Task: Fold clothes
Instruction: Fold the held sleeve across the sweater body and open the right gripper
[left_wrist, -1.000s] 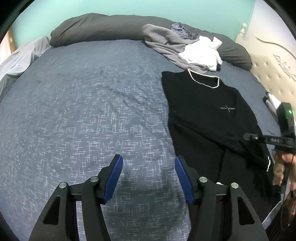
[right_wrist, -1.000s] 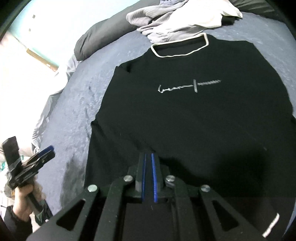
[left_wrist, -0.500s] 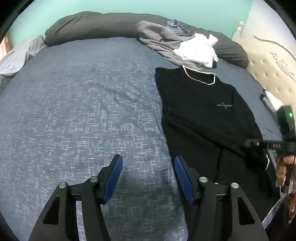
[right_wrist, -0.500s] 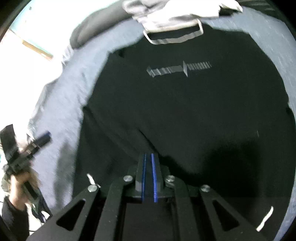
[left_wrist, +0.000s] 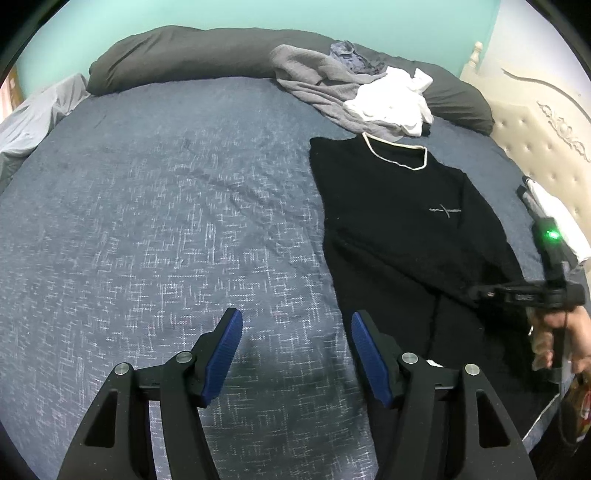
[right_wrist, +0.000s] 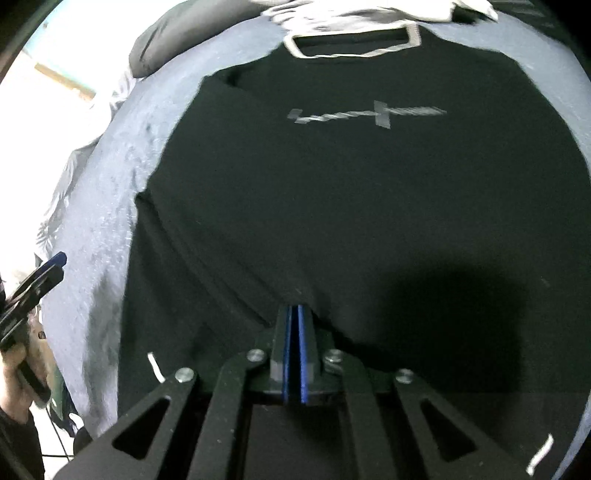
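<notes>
Shirt (right_wrist: 351, 192), black, lies flat near the bed's (left_wrist: 155, 221) right edge; your right gripper (right_wrist: 294, 308) is clenched at its fabric, your left gripper (left_wrist: 295, 343) gapes, opening, empty.

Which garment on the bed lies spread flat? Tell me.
The black T-shirt with the pale neckband lies spread flat. The grey garment and the white garment sit crumpled in a heap beyond its collar.
</notes>
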